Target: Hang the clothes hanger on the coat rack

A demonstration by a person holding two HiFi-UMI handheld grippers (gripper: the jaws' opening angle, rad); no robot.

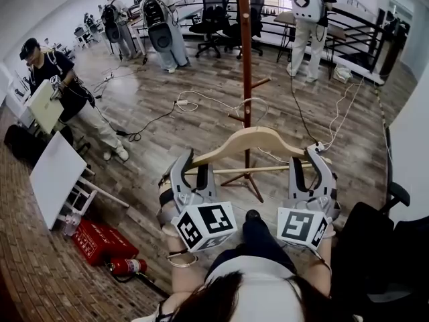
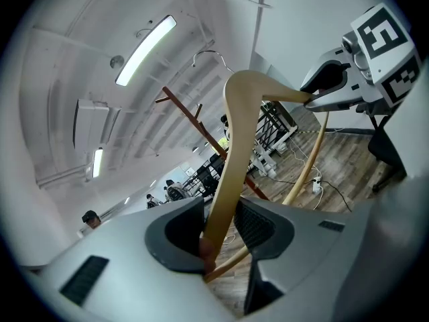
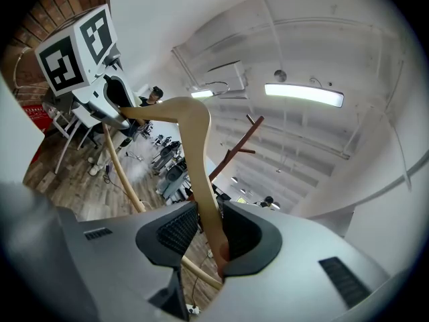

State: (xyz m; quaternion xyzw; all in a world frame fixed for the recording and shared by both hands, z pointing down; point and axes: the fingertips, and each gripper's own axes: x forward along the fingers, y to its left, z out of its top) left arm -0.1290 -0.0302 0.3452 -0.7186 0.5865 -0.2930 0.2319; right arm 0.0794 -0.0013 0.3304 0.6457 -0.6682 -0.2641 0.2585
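Closest below me in the head view are my left gripper (image 1: 193, 170) and right gripper (image 1: 310, 166). Each is clamped on one end of the wooden clothes hanger (image 1: 251, 139), so the bar stays level and cannot swing. The hanger is up in the air right in front of the coat rack (image 1: 246, 59), its middle crossing the pole. Its wire hook (image 1: 253, 104) stands beside the pole, not yet on any peg.

In the left gripper view, the pads of the left gripper (image 2: 218, 230) are closed on the tip of the clothes hanger (image 2: 234, 146). The arm curves away from them towards the right gripper (image 2: 348, 79). The coat rack (image 2: 191, 116) rises behind with its pegs angled upward, which I judge to be why I hold the hanger high.

In the right gripper view, the right gripper (image 3: 211, 237) likewise pinches the end of the clothes hanger (image 3: 198, 139). The left gripper (image 3: 94, 92) is at the far end, and the coat rack (image 3: 231, 156) is just beyond the hanger's crown. Gripping both ends gives me control of the tilt while I steer the hook over a peg.
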